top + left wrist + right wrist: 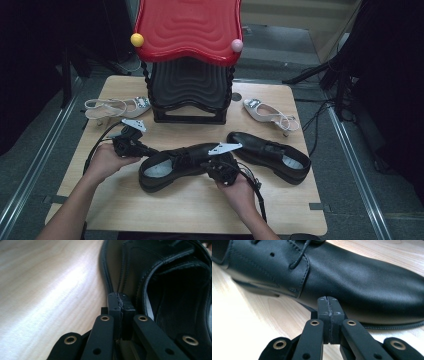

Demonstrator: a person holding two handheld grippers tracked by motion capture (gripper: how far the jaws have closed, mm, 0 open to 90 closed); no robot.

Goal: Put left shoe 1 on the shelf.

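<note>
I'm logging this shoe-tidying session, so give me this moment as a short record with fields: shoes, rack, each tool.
near black shoe: on the table, between both tools
second black shoe: to its right, apart
white sandals: one left, one right of the rack
rack: red upper shelf, black lower shelf, at the table's back
left tool: shut, empty, tip at the shoe's heel end
right tool: shut, empty, tip at the shoe's toe side

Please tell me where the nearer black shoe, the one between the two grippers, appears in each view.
High view: the black shoe lies low in the centre, between both hands.
Left gripper view: its heel end and opening take up the right half.
Right gripper view: its laced side and toe cross the top.
Shared landmark: the pale wooden table.
</note>
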